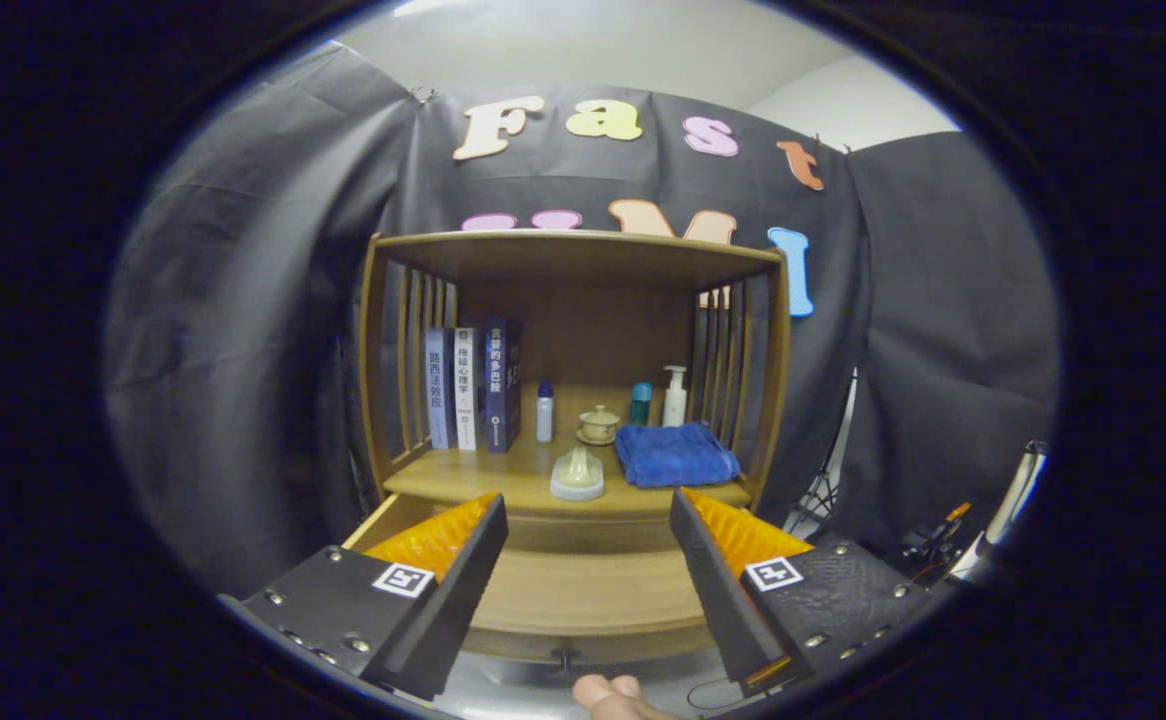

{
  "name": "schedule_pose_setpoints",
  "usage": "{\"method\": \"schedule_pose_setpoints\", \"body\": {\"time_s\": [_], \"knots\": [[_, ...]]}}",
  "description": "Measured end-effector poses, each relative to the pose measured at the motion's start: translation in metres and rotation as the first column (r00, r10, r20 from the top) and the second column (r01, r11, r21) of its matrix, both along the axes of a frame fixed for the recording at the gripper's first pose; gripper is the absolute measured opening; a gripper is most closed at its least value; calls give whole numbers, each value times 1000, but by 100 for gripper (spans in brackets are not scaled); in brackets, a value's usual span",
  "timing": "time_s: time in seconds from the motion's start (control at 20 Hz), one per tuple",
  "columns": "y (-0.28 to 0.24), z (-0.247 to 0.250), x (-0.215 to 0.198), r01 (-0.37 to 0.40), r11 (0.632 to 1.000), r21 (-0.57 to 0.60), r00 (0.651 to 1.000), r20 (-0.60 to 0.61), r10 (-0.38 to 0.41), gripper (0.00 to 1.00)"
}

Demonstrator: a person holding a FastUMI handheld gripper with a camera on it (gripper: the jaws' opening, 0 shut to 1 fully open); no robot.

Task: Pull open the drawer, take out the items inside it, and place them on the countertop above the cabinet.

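Note:
A wooden cabinet (573, 250) stands ahead against the black cloth. Its drawer (583, 600) is pulled out towards me, and its bare wooden floor shows between my fingers. A small dark knob (565, 657) sits on the drawer front. On the countertop (503, 480) above lie a folded blue towel (676, 455) and a pale lidded dish (577, 473), both just beyond my fingertips. My gripper (588, 500) is open over the drawer, holding nothing.
At the back of the countertop stand three books (468, 388), a small white bottle (544, 412), a lidded cup on a saucer (599, 424), a teal bottle (640, 403) and a pump bottle (675, 397). Slatted side walls close in the shelf. A person's fingertips (611, 692) show below the drawer front.

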State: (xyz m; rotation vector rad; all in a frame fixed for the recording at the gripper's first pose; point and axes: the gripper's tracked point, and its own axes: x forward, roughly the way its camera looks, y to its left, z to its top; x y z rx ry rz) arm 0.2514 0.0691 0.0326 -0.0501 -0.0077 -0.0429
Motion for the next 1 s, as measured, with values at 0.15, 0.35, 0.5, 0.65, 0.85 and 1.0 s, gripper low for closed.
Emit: {"method": "schedule_pose_setpoints", "body": {"time_s": [0.15,0.35,0.5,0.65,0.85,1.0], "knots": [[-7,-30,-18,11,1000,5,1000,-27,-11,98],[-15,-81,-22,30,999,39,998,-50,-28,98],[-13,-123,-16,17,999,45,996,-87,-13,98],[-15,-152,-11,22,997,79,992,-128,-11,98],[-6,-183,-6,3,996,88,987,-160,11,98],[3,-204,1,-15,998,62,984,-176,25,98]]}}
